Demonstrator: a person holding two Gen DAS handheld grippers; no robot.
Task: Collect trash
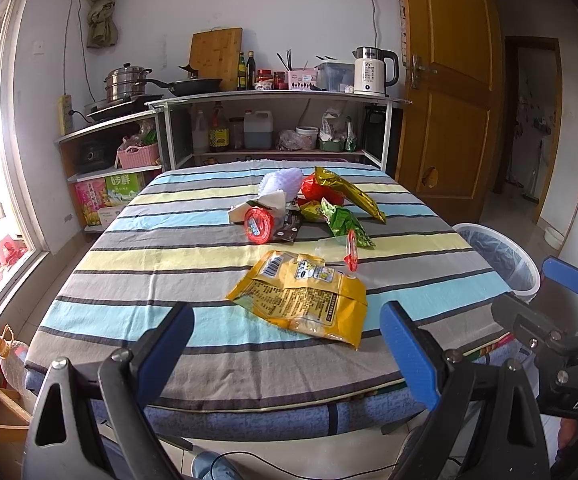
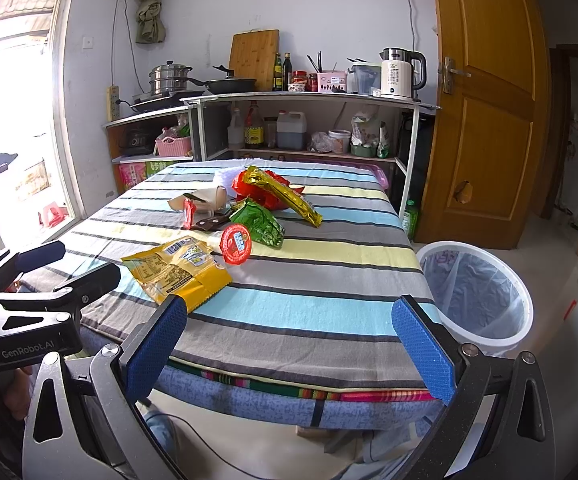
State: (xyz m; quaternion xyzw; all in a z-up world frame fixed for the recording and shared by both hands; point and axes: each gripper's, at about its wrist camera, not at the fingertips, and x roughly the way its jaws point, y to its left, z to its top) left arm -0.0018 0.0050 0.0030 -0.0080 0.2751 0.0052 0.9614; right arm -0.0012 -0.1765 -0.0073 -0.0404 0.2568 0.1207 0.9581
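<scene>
The trash lies in a loose cluster on the striped tablecloth [image 1: 137, 280], from the middle of the table toward its far half. Nearest the grippers is a flat yellow snack bag [image 1: 303, 300], lying by itself with bare cloth on its near and left sides. Just beyond it a peeled red lid [image 1: 352, 254] stands on edge, and behind that a crumpled green wrapper [image 1: 347, 222]. Farther back sit a red-lidded cup [image 1: 259, 224] on its side, a long gold wrapper [image 1: 351, 192] leaning over a red bag [image 1: 313, 186], white crumpled paper [image 1: 265, 204] and a white foam net [image 1: 283, 182].

The left third of the cloth and the near strip along the front edge carry nothing. The table's right edge drops to the floor where a white trash bin [image 2: 475, 292], lined with a clear bag, stands just beside the near right corner, mouth open upward.

The left gripper [image 1: 289, 344] hovers before the front edge, jaws spread wide and empty, the yellow bag between and just past its fingertips. The right gripper [image 2: 289, 340] hangs to its right, also released and empty, its span framing the near right corner of the table.

Behind the table, a shelf unit [image 1: 273, 98] stands close to the far edge; a wooden door [image 1: 445, 80] stands to the right.
</scene>
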